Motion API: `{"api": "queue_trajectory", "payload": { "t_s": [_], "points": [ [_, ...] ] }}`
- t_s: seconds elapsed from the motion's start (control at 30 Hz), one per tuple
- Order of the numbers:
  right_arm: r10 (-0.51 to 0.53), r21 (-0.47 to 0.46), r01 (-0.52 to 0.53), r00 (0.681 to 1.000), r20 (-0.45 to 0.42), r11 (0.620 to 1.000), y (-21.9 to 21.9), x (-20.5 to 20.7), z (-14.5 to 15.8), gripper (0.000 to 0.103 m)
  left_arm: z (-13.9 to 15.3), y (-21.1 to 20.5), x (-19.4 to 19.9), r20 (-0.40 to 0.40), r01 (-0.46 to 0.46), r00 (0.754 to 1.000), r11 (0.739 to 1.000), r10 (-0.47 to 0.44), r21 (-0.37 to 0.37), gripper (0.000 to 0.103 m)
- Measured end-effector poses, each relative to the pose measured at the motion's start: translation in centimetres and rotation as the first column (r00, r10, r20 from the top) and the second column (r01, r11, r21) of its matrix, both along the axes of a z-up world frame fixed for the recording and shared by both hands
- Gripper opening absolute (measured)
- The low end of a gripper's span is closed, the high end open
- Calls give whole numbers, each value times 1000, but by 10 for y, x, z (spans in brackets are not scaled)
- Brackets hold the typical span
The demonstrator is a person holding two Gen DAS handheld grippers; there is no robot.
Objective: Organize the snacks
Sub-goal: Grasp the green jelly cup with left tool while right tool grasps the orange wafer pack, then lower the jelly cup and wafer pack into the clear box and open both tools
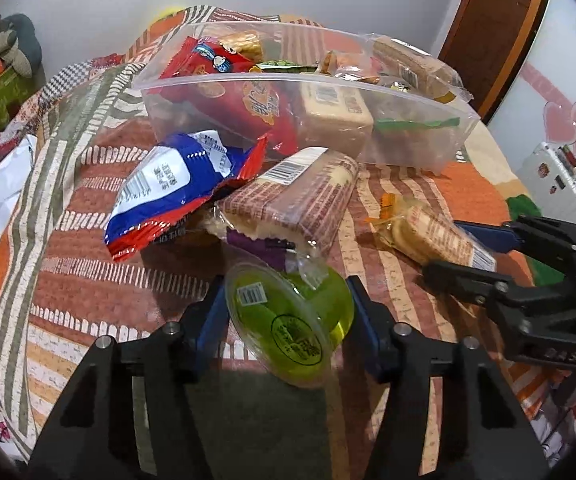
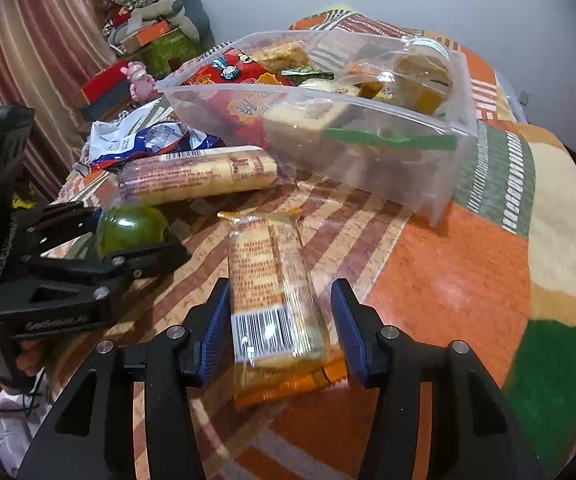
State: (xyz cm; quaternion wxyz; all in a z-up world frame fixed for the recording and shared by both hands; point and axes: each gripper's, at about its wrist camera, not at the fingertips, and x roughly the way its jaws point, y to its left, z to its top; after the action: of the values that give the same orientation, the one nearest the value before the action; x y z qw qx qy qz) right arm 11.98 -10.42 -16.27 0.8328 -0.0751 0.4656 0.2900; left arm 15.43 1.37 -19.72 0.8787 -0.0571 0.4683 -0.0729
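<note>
A clear plastic bin (image 1: 407, 96) holds several snack packs on the patterned cloth. My left gripper (image 1: 286, 312) is shut on a green jelly cup (image 1: 288, 320) that lies on its side; it also shows in the right wrist view (image 2: 132, 228). My right gripper (image 2: 280, 320) is open, its fingers on either side of a small cracker pack (image 2: 272, 288), with a gap on the right side. A long cracker pack (image 1: 295, 196) and a blue-white snack bag (image 1: 176, 184) lie before the bin.
The bin (image 2: 427, 168) stands at the back of the table. Boxes and a stuffed toy (image 2: 160, 20) sit behind on the left. A wooden door (image 1: 499, 28) and a white fridge (image 1: 551, 176) are at the right.
</note>
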Motion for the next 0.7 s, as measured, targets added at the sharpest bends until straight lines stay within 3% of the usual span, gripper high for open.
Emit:
{"api": "queue_trajectory", "payload": {
  "t_s": [0.07,0.1,0.13,0.57,0.7],
  "points": [
    [-3,7,3,1000,0,1000,1,-1,0,46,0,1,-3,0,1,1000,1000,-1,-9,57],
    [-4,13,4,1000,0,1000,0,-2,1,35,1,2,-5,0,1,1000,1000,-1,-12,57],
    [-7,20,7,1000,-3,1000,-1,-3,2,34,2,2,-6,0,-1,1000,1000,1,-16,57],
    [-68,94,62,996,56,994,-18,-21,32,33,41,10,-37,72,-20,997,999,24,-50,55],
    [-75,115,64,993,93,991,-18,-22,45,33,56,14,-39,95,-19,995,998,25,-64,49]
  ]
}}
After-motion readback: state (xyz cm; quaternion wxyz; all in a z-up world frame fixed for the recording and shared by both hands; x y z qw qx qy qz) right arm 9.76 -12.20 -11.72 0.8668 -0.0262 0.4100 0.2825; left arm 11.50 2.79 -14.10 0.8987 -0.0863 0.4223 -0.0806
